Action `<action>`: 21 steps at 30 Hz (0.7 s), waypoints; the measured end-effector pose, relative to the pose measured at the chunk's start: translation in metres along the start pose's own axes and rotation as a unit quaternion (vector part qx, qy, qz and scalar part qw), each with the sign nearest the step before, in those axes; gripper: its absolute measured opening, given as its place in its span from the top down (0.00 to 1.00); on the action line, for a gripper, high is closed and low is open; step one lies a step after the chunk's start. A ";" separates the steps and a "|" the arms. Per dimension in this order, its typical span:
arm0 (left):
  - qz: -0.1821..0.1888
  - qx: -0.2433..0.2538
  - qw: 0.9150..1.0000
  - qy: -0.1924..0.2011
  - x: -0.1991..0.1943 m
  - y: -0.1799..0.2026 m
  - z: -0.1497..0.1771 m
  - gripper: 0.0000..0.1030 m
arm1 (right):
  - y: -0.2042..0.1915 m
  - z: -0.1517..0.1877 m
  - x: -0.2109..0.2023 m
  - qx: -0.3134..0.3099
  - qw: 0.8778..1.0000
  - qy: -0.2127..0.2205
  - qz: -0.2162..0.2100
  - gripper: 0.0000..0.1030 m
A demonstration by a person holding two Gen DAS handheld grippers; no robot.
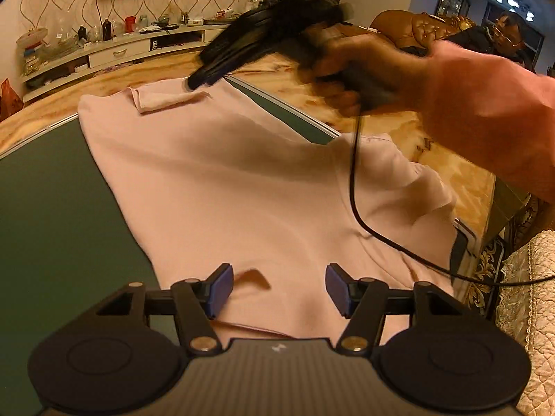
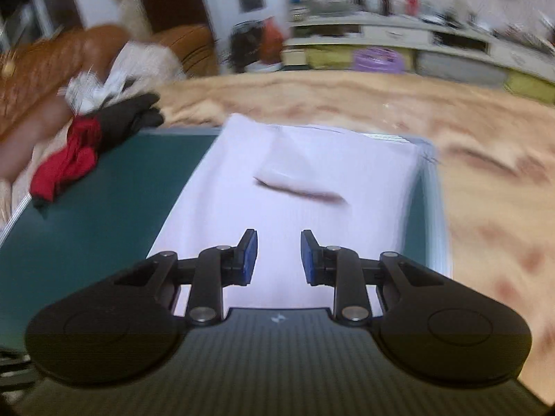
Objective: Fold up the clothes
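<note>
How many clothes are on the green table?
3 that I can see: a pale pink shirt spread flat in the middle, and a red garment and a black one bunched together at a corner. More may be hidden in that bunch.

Left wrist view: warm, orange-tinted indoor light, moderately dim. The pink shirt shows soft shadows in its folds and is fairly sharp. The hand with the other gripper above it is smeared by motion blur. Bright ceiling lamps glow at the far right (small glare spots). Strong fisheye bending: the table edge curves and the corners go dark.

Right wrist view: cooler, paler colour cast; the same shirt reads almost white and washed out. Heavy motion blur over the floor, shelf and sofa. Only the gripper's own fingers stay crisp. Edges curve and darken here too.
</note>
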State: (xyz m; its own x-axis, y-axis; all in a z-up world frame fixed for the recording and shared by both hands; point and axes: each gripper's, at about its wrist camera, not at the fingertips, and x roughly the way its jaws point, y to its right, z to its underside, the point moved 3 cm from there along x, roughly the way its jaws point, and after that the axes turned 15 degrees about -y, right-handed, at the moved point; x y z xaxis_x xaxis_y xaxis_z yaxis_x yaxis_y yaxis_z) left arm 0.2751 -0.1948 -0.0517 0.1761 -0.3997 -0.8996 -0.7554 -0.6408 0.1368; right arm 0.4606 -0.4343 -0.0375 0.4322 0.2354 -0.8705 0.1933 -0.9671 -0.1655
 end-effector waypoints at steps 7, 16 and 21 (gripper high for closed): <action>-0.013 -0.008 1.000 -0.019 0.013 -0.021 -0.007 0.37 | -0.034 -0.050 0.067 -0.113 0.992 -0.009 0.047 0.69; 0.010 0.009 1.000 -0.014 0.022 -0.021 0.004 0.37 | -0.046 -0.072 0.109 -0.173 0.977 -0.035 0.116 0.69; 0.008 0.017 1.000 -0.011 0.026 -0.018 0.006 0.35 | -0.035 -0.074 0.121 -0.160 0.978 -0.029 0.132 0.74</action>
State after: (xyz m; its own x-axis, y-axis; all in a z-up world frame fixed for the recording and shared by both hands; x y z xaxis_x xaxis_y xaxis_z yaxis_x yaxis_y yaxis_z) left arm 0.2901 -0.1899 -0.0801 0.1501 -0.3949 -0.9064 -0.7797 -0.6110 0.1371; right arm 0.5709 -0.3651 -0.1026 0.4550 -0.0331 -0.8899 0.3519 -0.9113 0.2138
